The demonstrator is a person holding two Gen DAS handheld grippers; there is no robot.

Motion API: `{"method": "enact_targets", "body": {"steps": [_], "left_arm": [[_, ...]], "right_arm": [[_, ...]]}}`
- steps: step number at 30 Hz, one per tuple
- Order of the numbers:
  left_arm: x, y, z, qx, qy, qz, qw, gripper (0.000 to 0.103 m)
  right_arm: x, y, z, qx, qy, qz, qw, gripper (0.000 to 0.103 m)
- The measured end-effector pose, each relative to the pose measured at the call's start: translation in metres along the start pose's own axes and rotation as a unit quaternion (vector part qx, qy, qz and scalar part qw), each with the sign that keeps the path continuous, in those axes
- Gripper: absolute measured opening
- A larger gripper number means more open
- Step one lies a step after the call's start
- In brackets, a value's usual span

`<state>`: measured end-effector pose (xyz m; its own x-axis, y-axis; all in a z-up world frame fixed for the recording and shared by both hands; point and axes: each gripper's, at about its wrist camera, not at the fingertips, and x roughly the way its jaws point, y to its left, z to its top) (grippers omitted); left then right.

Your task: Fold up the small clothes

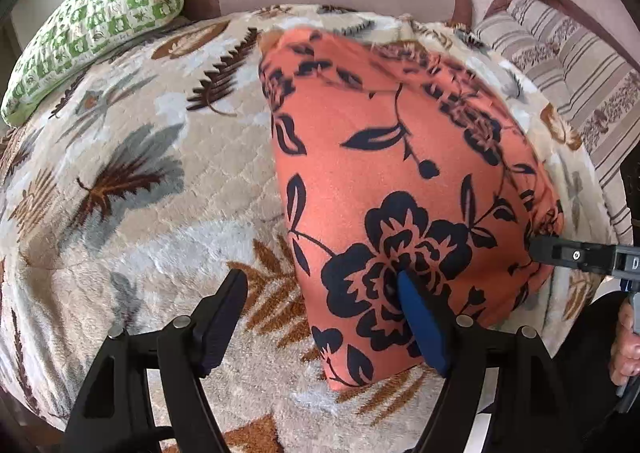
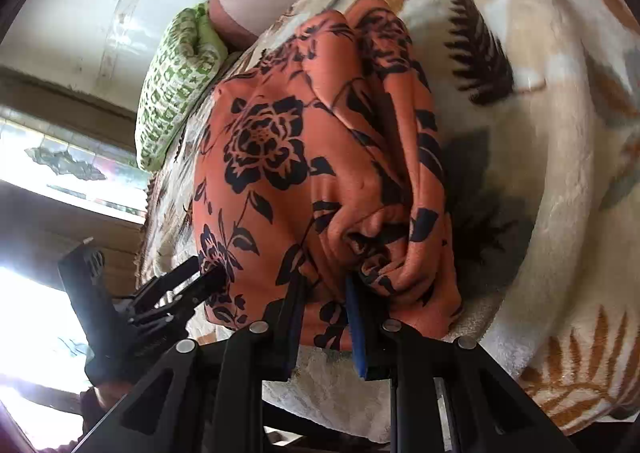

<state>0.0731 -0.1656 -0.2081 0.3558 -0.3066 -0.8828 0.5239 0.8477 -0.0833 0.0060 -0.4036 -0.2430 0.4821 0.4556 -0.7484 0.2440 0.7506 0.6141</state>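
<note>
Lying folded at least once on the blanket [image 1: 120, 181], the orange floral garment [image 1: 392, 181] sits under the wide, empty left claw [image 1: 320, 317], its bunched edge pinched in the narrow right claw [image 2: 324, 325], so smoothing and further folds likely remain.

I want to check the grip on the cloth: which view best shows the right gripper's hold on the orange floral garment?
The right wrist view: the right gripper pinches bunched folds of the orange floral garment up close. The left wrist view shows only its tip at the garment's edge.
</note>
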Motion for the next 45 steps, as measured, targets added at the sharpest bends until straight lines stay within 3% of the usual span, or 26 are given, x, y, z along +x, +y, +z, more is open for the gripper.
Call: {"method": "enact_targets", "body": {"steps": [4,7,14,18,20,23,28,30,36,45], "left_arm": [[-0.024,0.000,0.015,0.023,-0.048,0.028,0.9982,0.077],[-0.034,-0.001,0.039,0.019,-0.070,0.039,0.9966,0.077],[0.019,0.014,0.106,-0.017,-0.052,0.101,0.9934,0.077],[0.069,0.013,0.120,-0.007,0.004,0.130,0.9914,0.078],[0.084,0.012,0.114,-0.004,0.027,0.133,0.9908,0.078],[0.070,0.008,0.104,0.002,-0.002,0.136,0.9908,0.077],[0.023,-0.005,0.072,0.016,-0.045,0.118,0.9919,0.077],[0.015,-0.017,0.056,0.041,-0.053,0.123,0.9901,0.078],[0.018,-0.038,0.027,0.090,-0.057,0.154,0.9823,0.078],[0.011,-0.036,0.013,0.072,-0.053,0.135,0.9868,0.078]], "right_arm": [[-0.022,0.021,0.020,-0.024,-0.026,0.024,0.999,0.027],[-0.033,0.035,0.048,-0.039,-0.058,0.015,0.997,0.027],[0.005,0.031,0.113,0.001,-0.055,-0.007,0.998,0.027],[0.047,-0.002,0.127,0.048,-0.022,-0.036,0.998,0.027],[0.055,-0.020,0.123,0.075,-0.023,-0.006,0.997,0.027],[0.035,-0.015,0.114,0.070,-0.035,0.007,0.997,0.027],[0.000,0.006,0.069,0.028,-0.047,0.027,0.998,0.029],[-0.001,0.009,0.049,0.022,-0.034,0.013,0.999,0.042],[0.006,0.034,0.005,-0.069,-0.024,-0.087,0.994,0.044],[-0.005,0.024,-0.024,-0.055,-0.015,-0.079,0.995,0.044]]}}
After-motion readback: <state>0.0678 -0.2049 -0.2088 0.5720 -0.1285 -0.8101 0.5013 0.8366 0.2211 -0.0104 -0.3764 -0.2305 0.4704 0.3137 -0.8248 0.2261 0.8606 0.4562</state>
